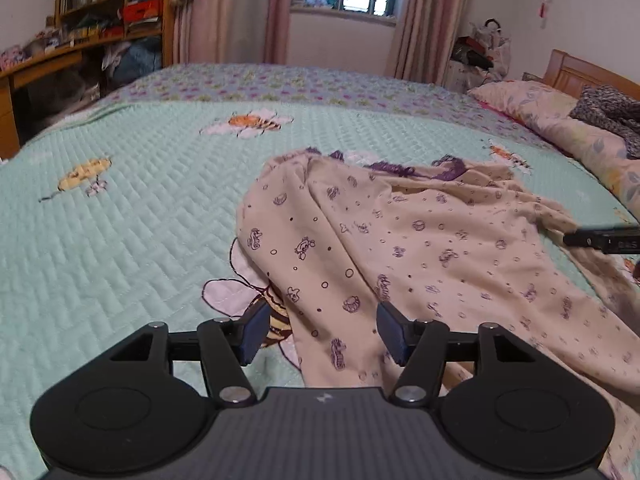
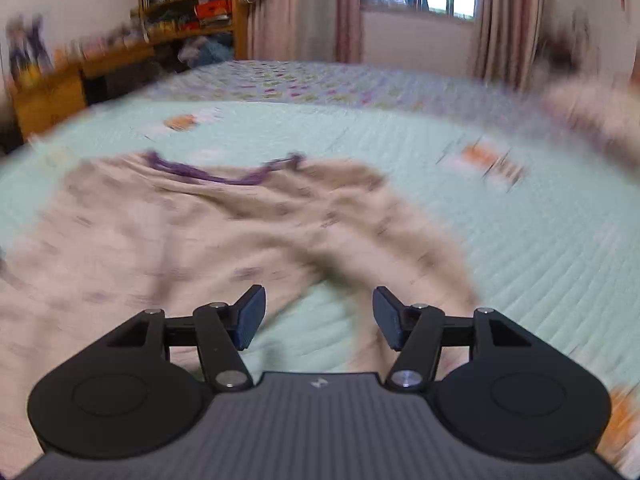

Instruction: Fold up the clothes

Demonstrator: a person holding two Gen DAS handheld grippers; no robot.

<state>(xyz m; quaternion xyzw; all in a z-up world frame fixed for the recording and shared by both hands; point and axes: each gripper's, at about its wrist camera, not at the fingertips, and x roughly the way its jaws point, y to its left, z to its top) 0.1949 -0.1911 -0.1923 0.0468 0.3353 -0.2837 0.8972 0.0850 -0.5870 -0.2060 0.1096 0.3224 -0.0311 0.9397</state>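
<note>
A cream pyjama garment (image 1: 400,240) printed with small purple cartoon figures lies rumpled on the bed's mint-green quilted bedspread (image 1: 120,240), which carries bee and flower appliqués. Its purple-trimmed edge (image 1: 400,169) points toward the far side of the bed, where a window with pink curtains (image 1: 276,12) stands; one long section runs toward the near edge of the bed.

The left tool (image 1: 320,330) hovers over that near section, its blue-padded fingers (image 1: 256,330) spread wide apart with cloth showing between them but nothing clamped. The right tool (image 2: 318,318) also stands apart and empty, above a gap of bedspread between two parts of the garment; its view is heavily blurred. In the left wrist view, the right tool's black tip (image 1: 600,238) sits at the garment's right side.

A floral pillow (image 1: 560,120) lies at the bed's right side, beside the wooden headboard (image 1: 580,72).
</note>
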